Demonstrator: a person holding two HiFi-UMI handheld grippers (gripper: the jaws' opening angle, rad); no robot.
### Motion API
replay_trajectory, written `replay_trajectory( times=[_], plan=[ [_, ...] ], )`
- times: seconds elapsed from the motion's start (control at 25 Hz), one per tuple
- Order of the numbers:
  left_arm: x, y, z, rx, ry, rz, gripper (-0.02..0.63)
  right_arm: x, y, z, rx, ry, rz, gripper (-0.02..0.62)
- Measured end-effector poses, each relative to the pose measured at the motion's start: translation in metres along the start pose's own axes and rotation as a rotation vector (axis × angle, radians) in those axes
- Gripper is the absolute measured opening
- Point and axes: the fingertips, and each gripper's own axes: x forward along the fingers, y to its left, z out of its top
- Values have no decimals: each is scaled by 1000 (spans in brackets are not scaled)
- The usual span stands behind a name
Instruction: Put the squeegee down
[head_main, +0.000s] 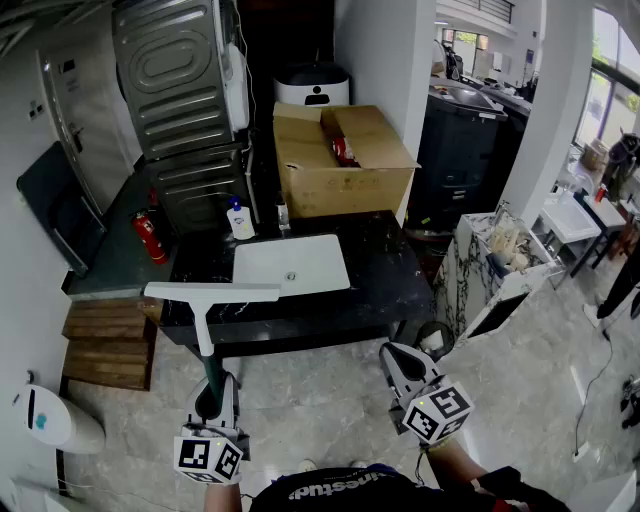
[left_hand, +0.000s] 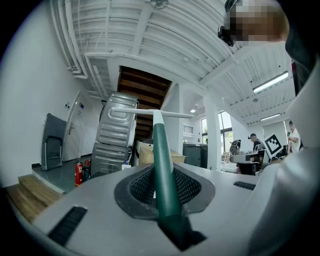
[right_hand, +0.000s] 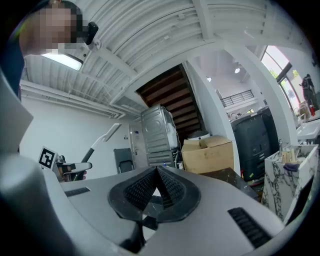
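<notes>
Lower left, the left claw (head_main: 210, 395) clamps the squeegee (head_main: 204, 318) by its green handle end, likely light, stiff and blade-heavy, while the right claw (head_main: 398, 360) sits closed, empty.

Head view: high above person, tilted forward and steeply down; black table (head_main: 385, 285) mid-frame, left gripper (head_main: 214, 392) and right gripper (head_main: 393, 353) close at bottom edge.
Left gripper view: sits just behind own jaws, very near them, faces level along them.
Right gripper view: same setting, level.
All three share cardboard box (head_main: 340, 165) and ribbed metal appliance (head_main: 180, 80) beyond table.
Left gripper view catches right gripper's marker cube (left_hand: 273, 144) at right edge; right gripper view catches left one at left edge.
</notes>
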Motion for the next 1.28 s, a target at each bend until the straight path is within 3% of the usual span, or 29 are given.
replay_trajectory(
  times=[0.52,0.76,1.28],
  plan=[
    [3,6,1,2,-11,-10,71,3,6,0,-35,-1,-1,37],
    [-5,19,7,-14,-15,-1,71,10,20,5,-4,-14,20,38],
    [-12,94,10,-15,-26,9,71,61,70,-2,-11,-14,26,38]
  ],
)
